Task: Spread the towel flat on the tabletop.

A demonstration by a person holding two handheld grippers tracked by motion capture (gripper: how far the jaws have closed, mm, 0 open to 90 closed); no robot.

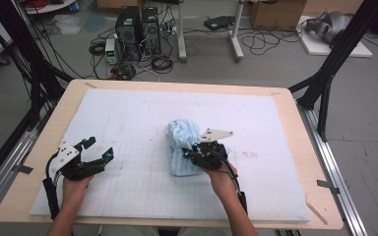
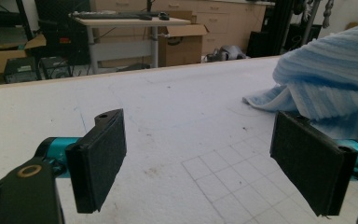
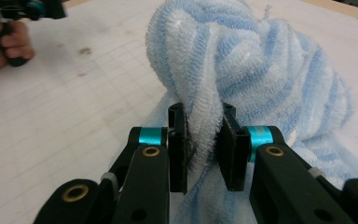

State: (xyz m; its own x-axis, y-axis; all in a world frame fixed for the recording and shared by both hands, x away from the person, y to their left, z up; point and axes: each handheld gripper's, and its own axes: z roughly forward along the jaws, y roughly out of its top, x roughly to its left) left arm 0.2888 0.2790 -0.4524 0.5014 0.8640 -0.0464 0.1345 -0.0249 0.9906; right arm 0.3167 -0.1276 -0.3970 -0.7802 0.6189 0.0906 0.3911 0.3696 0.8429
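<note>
My right claw pinches a fold of the blue towel between its pads. In the left gripper view my left claw stands spread over the mat. From above, the towel lies bunched mid-table.
</note>
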